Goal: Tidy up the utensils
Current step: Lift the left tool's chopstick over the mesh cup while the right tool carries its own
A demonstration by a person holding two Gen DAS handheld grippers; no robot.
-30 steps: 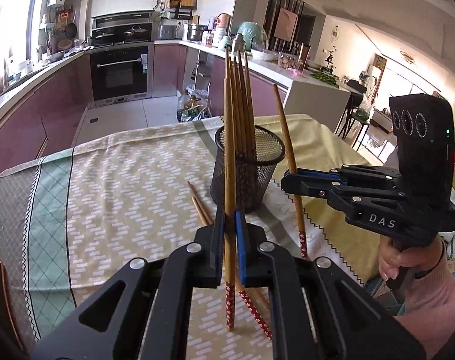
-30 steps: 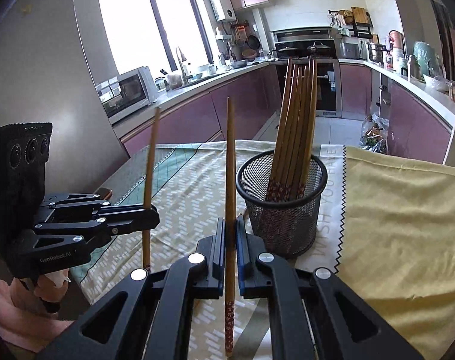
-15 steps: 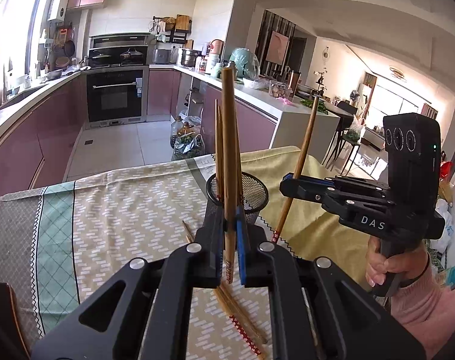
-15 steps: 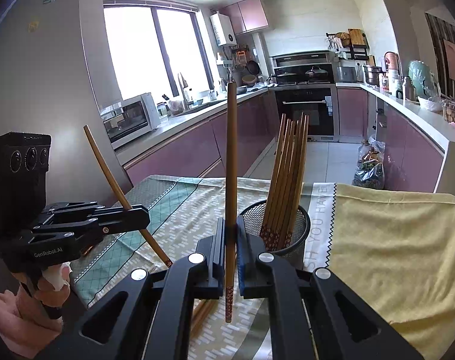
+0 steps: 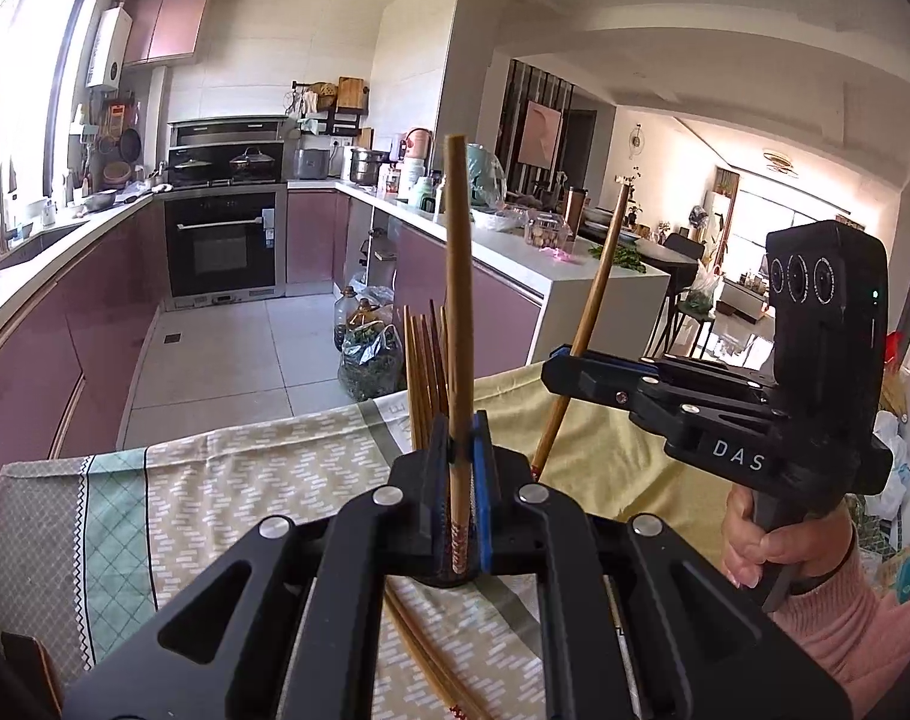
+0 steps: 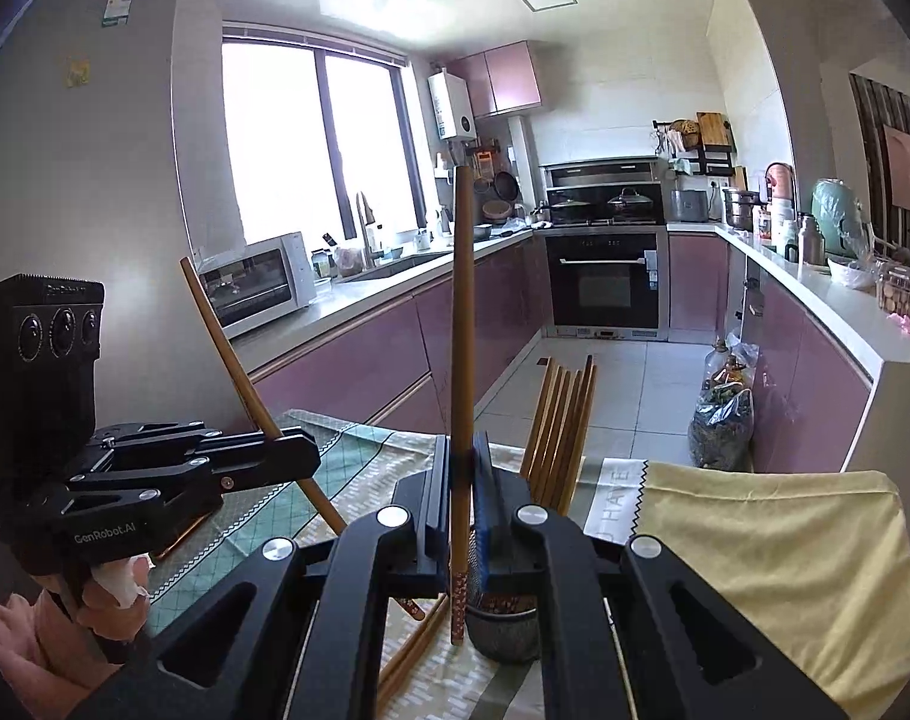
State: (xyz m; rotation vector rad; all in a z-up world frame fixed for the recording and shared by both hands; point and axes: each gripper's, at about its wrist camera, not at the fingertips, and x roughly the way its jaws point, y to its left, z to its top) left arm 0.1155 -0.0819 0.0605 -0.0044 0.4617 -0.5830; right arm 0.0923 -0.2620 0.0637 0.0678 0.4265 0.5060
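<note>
Light: bright day came through the window (it glared white).
Edges: bent, with dark corners.
Focus: mostly sharp.

Two wrist fisheyes, close above table, facing kitchen, sharing oven

On the worktop stands a mesh holder with a bundle of chopsticks upright in it. To its left, loose chopsticks lie flat on the cloth. Above these, the left claw grips one chopstick upright; to its right, the right claw grips another chopstick, tilted. Behind the worktop, on the floor, bags sit against the counter; the oven stands at the far wall.
</note>
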